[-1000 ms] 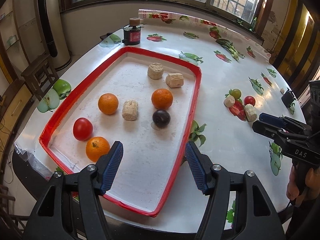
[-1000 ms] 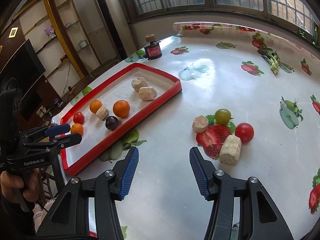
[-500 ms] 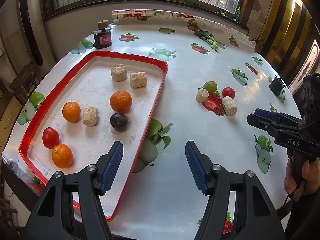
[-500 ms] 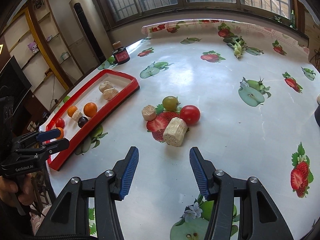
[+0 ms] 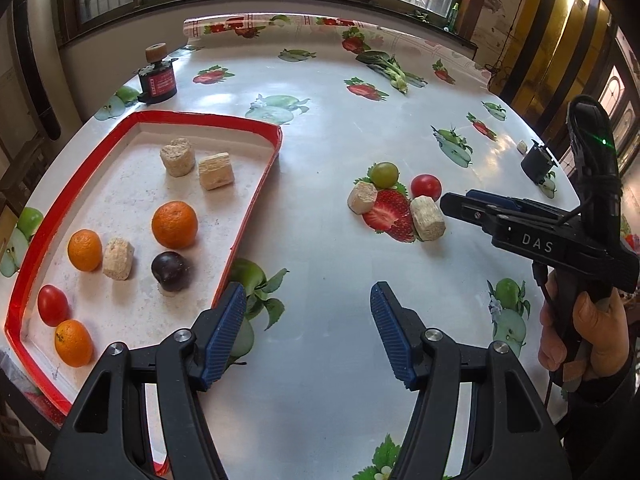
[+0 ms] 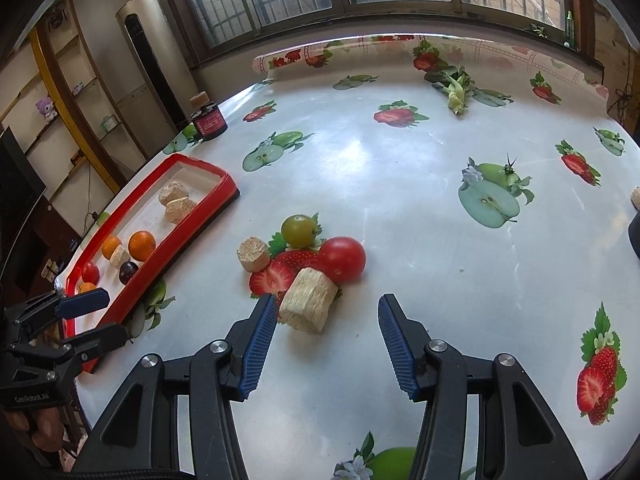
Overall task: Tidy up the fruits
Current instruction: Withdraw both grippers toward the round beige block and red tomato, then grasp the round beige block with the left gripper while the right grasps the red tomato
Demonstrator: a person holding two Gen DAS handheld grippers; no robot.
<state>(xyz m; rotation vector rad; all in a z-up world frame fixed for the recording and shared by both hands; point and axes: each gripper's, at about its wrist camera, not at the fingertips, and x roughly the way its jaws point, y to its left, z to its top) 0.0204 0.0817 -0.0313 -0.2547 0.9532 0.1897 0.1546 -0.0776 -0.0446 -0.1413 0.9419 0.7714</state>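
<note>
A red-rimmed tray (image 5: 256,204) (image 6: 200,216) at the table's left holds three oranges (image 5: 174,225), a red tomato (image 5: 52,305), a dark plum (image 5: 171,271) and tan blocks. On the cloth lie a green tomato (image 6: 299,231) (image 5: 384,174), a red tomato (image 6: 342,259) (image 5: 426,186), a round tan block (image 6: 252,254) and a larger tan block (image 6: 308,300) (image 5: 427,218). My right gripper (image 6: 326,340) is open, empty, just short of the larger block. My left gripper (image 5: 306,332) is open and empty over the cloth right of the tray.
A dark jar with a cork lid (image 5: 157,77) (image 6: 208,118) stands at the far left corner. A small dark object (image 5: 538,164) sits near the right edge. The cloth is printed with flat fruit pictures. The table edge curves close on the left.
Both grippers have moved right, away from the tray. The right gripper has closed in on the loose fruit cluster. Both stay open.
</note>
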